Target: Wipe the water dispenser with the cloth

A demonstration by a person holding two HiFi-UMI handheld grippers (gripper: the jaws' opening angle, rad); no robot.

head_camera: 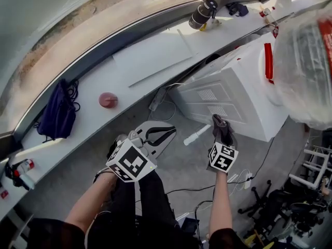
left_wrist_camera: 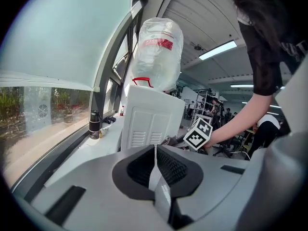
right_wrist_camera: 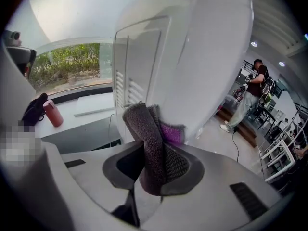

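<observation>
The white water dispenser (head_camera: 233,100) stands by the window counter with a clear bottle (head_camera: 303,61) on top; its vented back panel (right_wrist_camera: 137,76) faces me. My right gripper (head_camera: 221,130) is shut on a dark grey and purple cloth (right_wrist_camera: 149,138), whose top presses against the dispenser's lower corner. The cloth (head_camera: 222,128) sticks up from the jaws in the head view. My left gripper (head_camera: 158,136) hangs back to the left, shut with nothing in it, a thin slit between its pads (left_wrist_camera: 171,165). From it the dispenser (left_wrist_camera: 151,121) and bottle (left_wrist_camera: 158,52) show ahead.
A white counter (head_camera: 93,87) runs along the window with a dark blue bag (head_camera: 57,113), a red lid (head_camera: 108,100), a flat white board (head_camera: 153,56) and a dark flask (head_camera: 202,13). Cables (head_camera: 244,178) lie on the grey floor. Chairs and people stand at right.
</observation>
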